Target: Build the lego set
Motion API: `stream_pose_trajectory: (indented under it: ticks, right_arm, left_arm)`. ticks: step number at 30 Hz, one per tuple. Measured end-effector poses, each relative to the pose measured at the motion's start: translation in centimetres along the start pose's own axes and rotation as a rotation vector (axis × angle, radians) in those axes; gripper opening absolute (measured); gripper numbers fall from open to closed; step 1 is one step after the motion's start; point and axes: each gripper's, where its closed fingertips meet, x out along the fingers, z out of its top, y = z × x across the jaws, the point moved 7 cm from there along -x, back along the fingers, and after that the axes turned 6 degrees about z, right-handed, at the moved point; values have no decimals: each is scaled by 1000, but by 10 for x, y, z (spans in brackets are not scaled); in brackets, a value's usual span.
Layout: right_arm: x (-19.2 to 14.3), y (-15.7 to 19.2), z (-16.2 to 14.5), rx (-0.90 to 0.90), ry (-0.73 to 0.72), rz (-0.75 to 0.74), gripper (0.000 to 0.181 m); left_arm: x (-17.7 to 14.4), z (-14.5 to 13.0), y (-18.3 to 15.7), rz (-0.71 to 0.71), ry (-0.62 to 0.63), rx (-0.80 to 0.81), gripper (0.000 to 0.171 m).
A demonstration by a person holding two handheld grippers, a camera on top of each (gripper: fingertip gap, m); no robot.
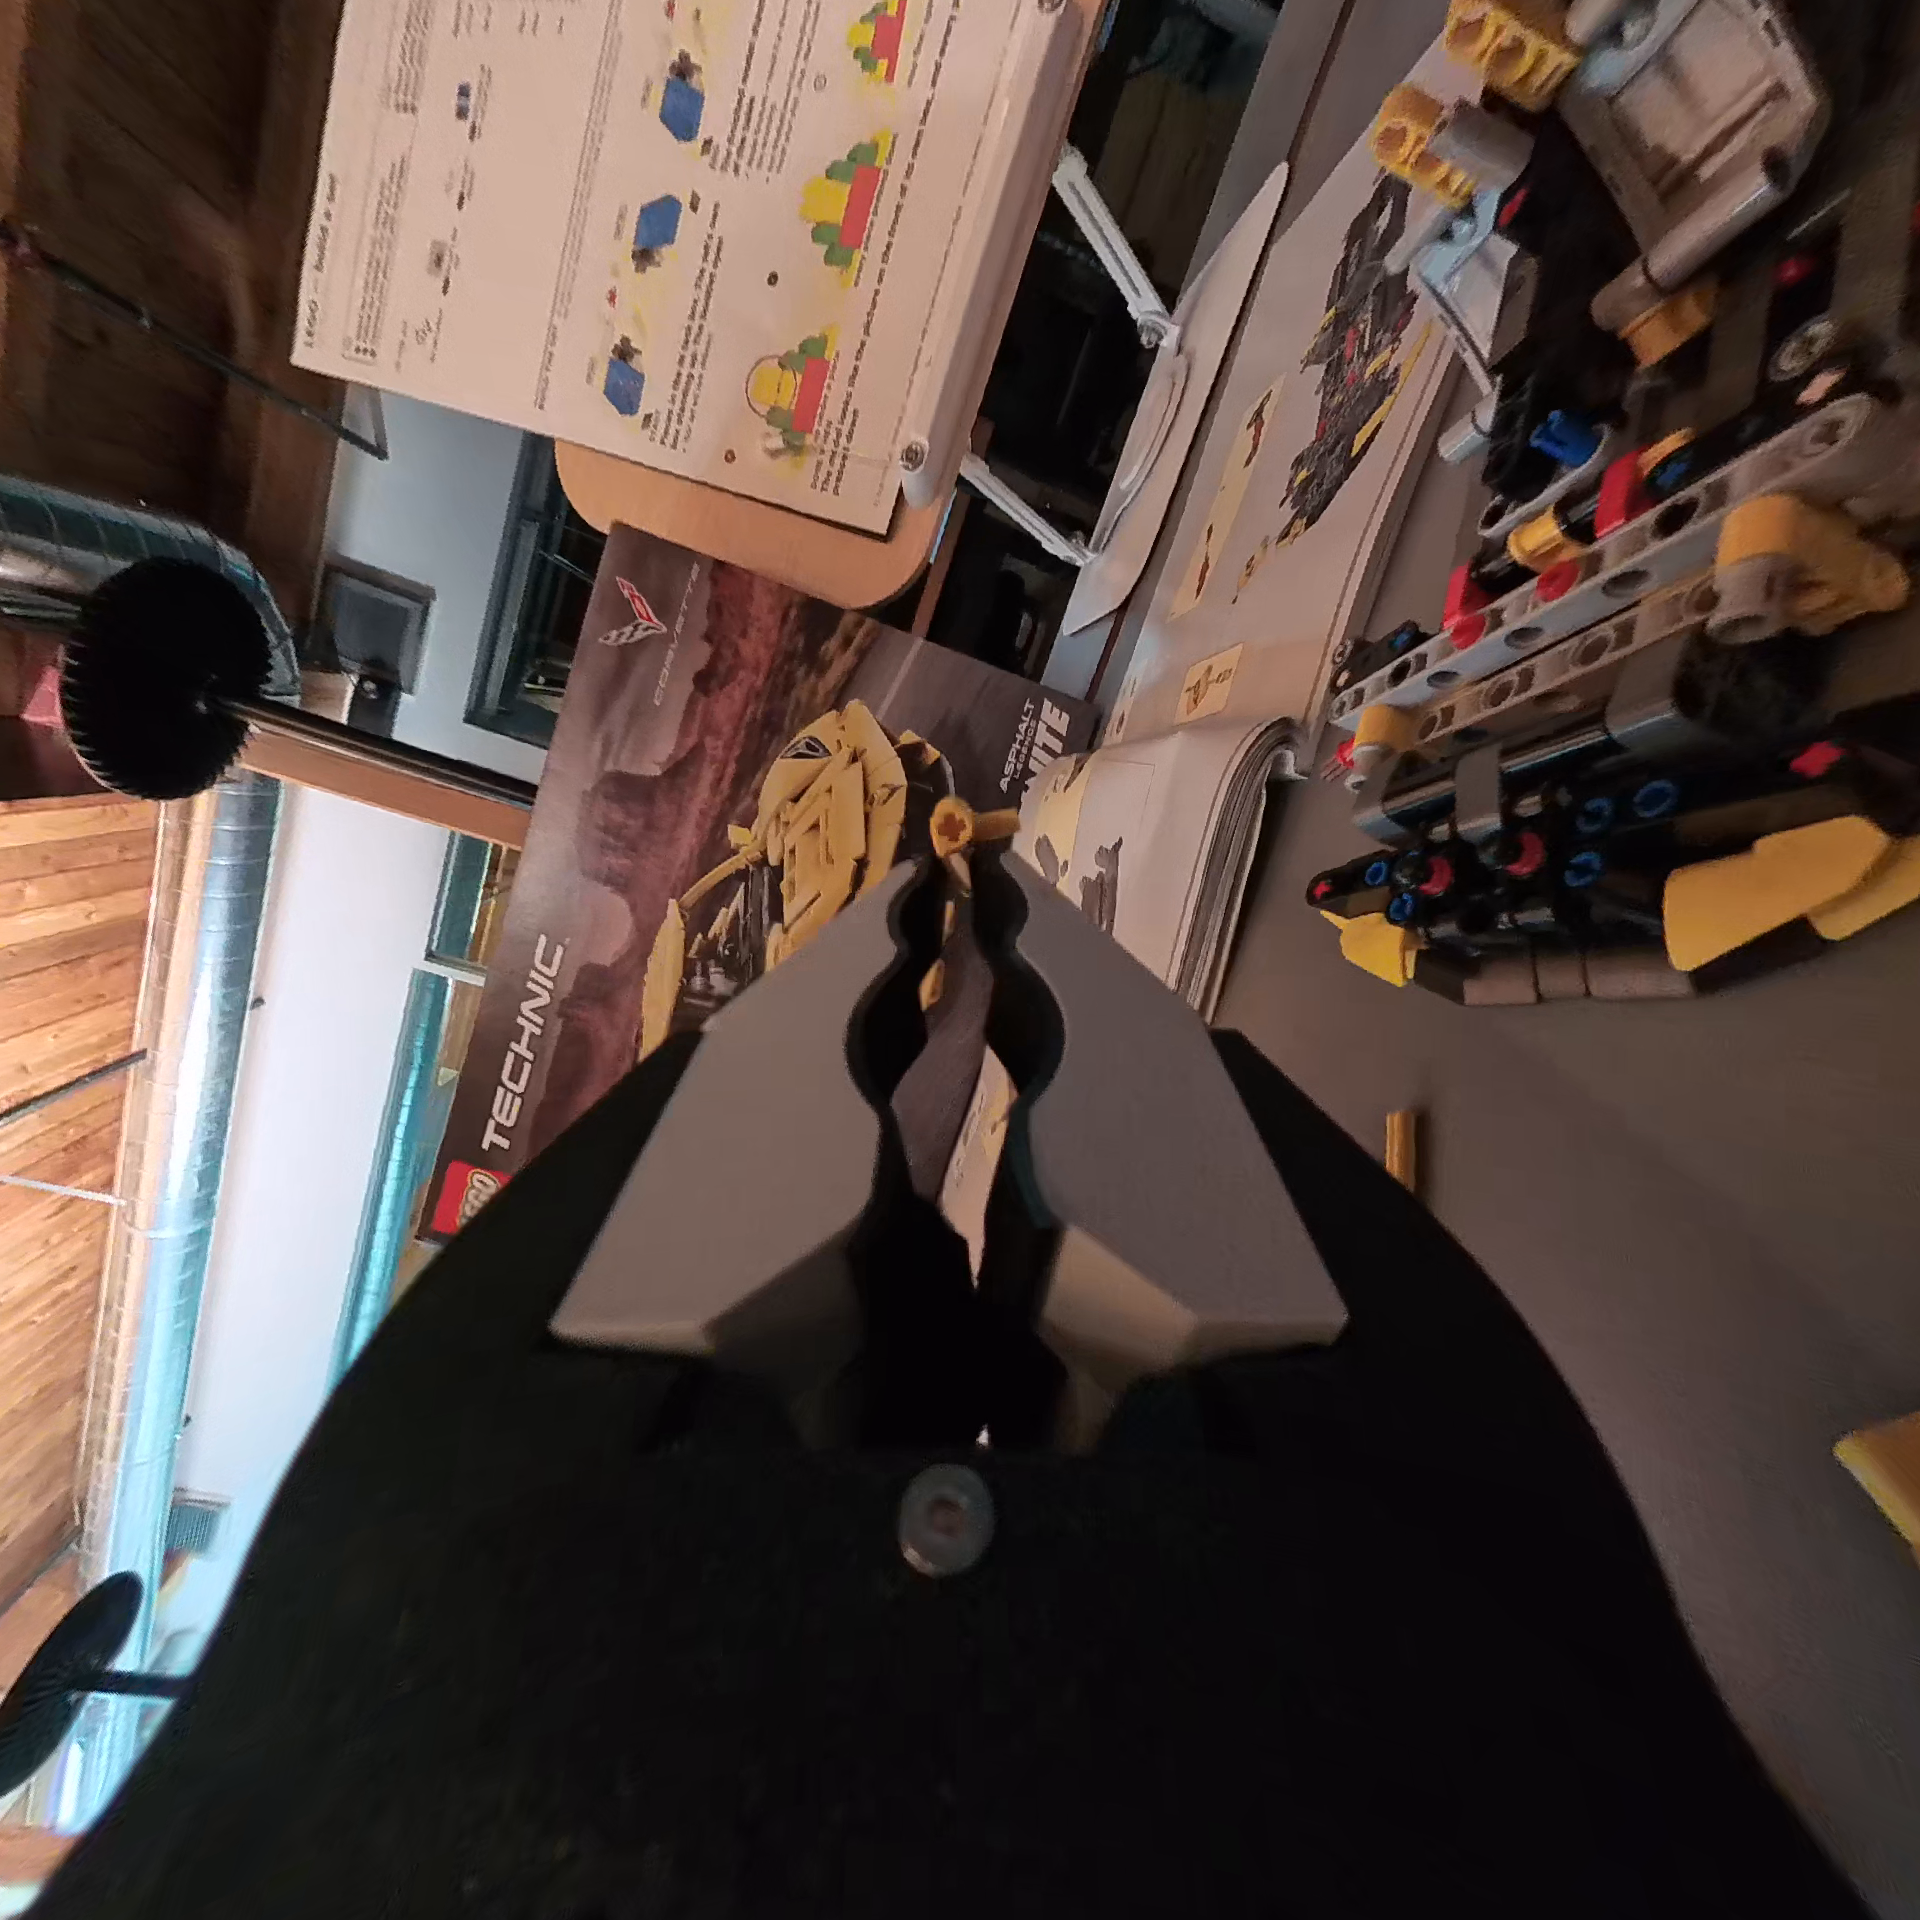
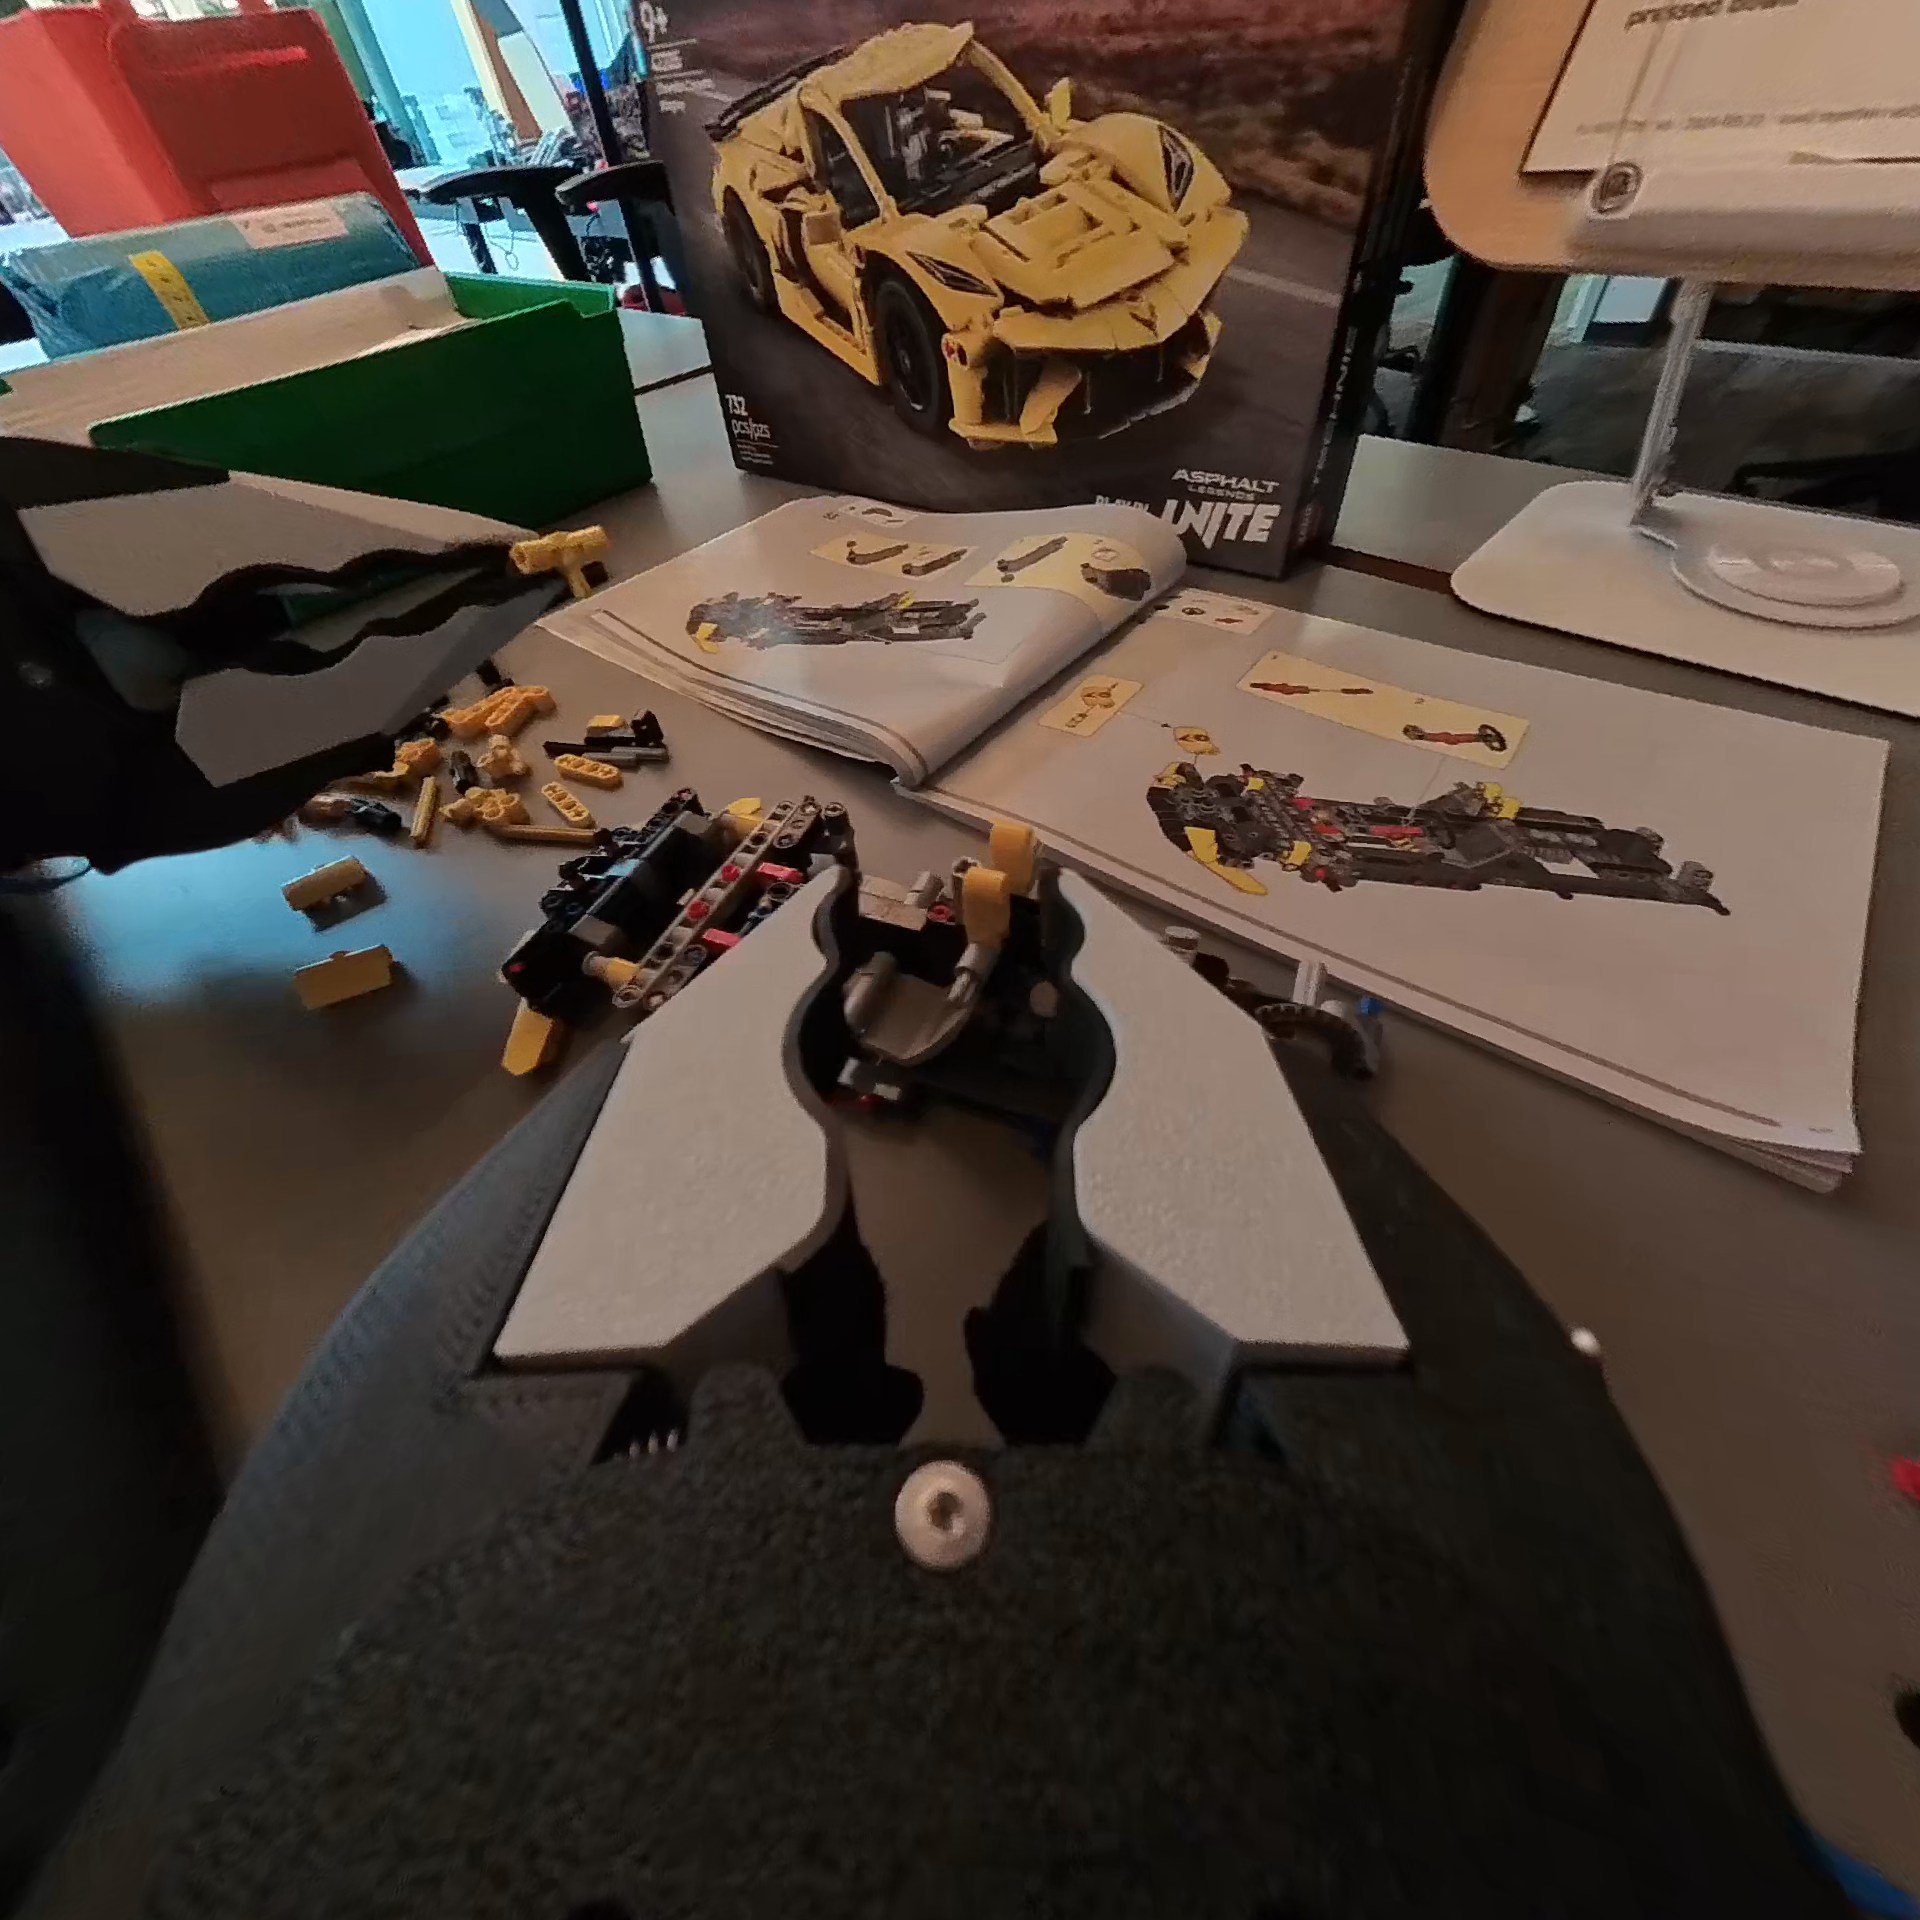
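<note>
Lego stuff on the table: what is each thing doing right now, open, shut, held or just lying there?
Left gripper: shut on yellow pin.
Right gripper: shut on car frame.
Booklet: open, flat.
Box: upright.
Loose pieces: scattered on table.
Green bin: open.

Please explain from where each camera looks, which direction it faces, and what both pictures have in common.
Left wrist view: rolled sideways on the left tool, shut on a yellow connector, facing the set box.
Right wrist view: upright on the right tool, gripping the chassis, facing the manual; the left tool shows too.
Shared: box, manual, chassis, connector.
</note>
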Motion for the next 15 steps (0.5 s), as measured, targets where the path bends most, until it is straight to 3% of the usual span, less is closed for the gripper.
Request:
stream_pose_trajectory:
  ticks: [5,12,15]
  right_arm:
    - [5,10,0,-46,13,46,33]
    - [6,15,0,-62,21,68,31]
    - [10,26,6,-33,-9,180,31]
  left_arm:
    - [-3,3,-1,-6,-18,6,2]
    - [-11,-2,-3,-121,-14,-117,2]
    - [-24,3,-7,-190,-73,-94,2]
